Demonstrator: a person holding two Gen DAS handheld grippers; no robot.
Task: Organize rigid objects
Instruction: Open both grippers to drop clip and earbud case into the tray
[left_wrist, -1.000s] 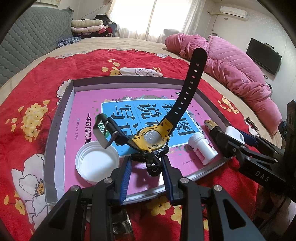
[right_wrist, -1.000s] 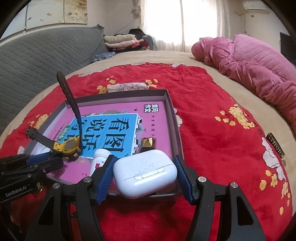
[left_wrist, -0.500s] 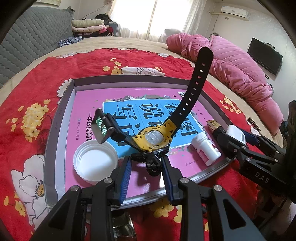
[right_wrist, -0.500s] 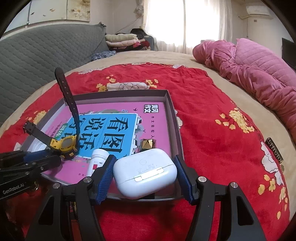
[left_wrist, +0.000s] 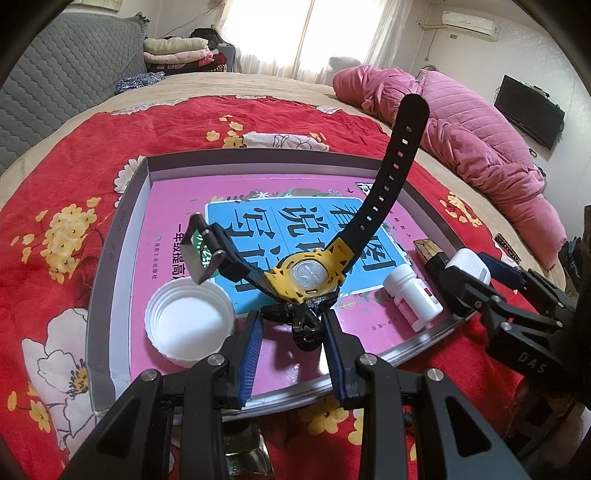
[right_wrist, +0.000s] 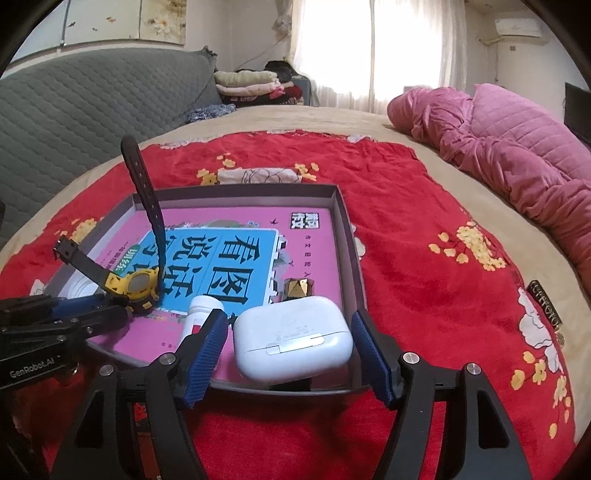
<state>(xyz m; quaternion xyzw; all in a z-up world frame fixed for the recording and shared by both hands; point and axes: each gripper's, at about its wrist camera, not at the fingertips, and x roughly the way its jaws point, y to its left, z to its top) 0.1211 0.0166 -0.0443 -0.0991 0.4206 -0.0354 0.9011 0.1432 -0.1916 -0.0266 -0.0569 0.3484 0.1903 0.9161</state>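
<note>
R gripper (right_wrist: 288, 350): jaws opening, wide now, white earbud case (right_wrist: 291, 343) sits betw the blue pads w/ a visible gap each side, so not gripped. Case rests at the near right corner of the grey tray (right_wrist: 343, 221), lower centre of right wrist view, long axis running across the frame, pad to pad, hinge side facing cam. It lies dead ahead of the R tongs and well apart from the L ones, so R hand is the nearer one for it. Judgement: release looks done or nearly; next move prob a straight pull-back, clearance on both pads is the thing to watch.

L gripper (left_wrist: 293, 325): narrow opening, pads clamped on the black lug/case bottom of the yellow-black watch (left_wrist: 306, 273), lower centre of left wrist view. Watch is over the pink book (left_wrist: 295, 192) lining the tray, held up; long strap points to upper right of frame, buckle strap to the left.

White cap (left_wrist: 190, 325) lies just left of L pads, white pill bottle (left_wrist: 412, 295) to the right, gold-black cube (right_wrist: 299, 288) just behind the case.
</note>
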